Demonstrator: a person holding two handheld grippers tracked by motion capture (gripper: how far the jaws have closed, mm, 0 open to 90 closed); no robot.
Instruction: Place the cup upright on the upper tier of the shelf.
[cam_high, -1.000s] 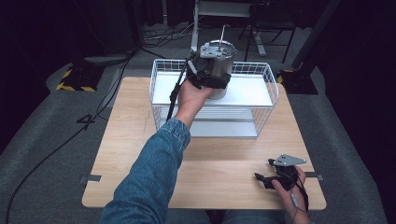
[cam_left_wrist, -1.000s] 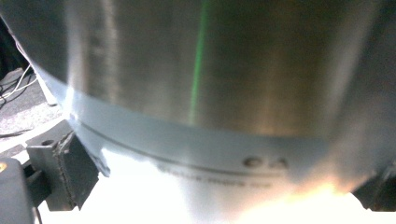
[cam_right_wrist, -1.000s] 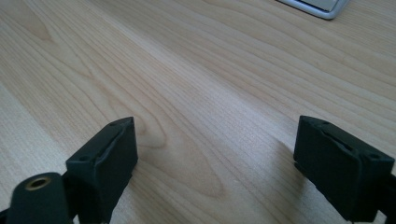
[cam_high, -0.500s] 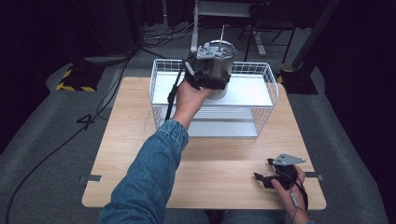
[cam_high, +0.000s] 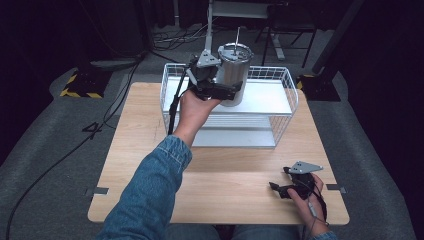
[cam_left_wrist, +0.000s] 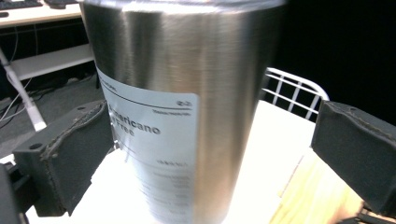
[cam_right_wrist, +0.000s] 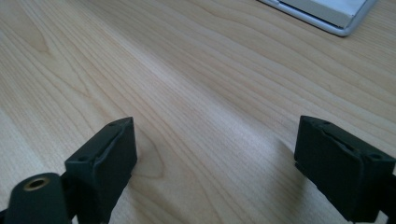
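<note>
Our left gripper (cam_high: 220, 90) has stayed at the steel tumbler (cam_high: 233, 72), jaws spread around it. The wire basket (cam_high: 287, 87) walls it in. Our right gripper (cam_high: 290, 187) rests released on the table (cam_high: 140, 150).

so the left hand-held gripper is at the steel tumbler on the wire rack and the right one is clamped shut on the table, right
Not quite. The right hand-held gripper is not clamped shut: the right gripper view shows its jaws wide apart over the bare wooden table. The rest holds: the left hand-held gripper is at the steel tumbler on the wire rack.

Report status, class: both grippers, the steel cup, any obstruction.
Left gripper open, jaws either side of steel cup on wire rack. Right gripper open, idle on table. Nothing blocking.
</note>
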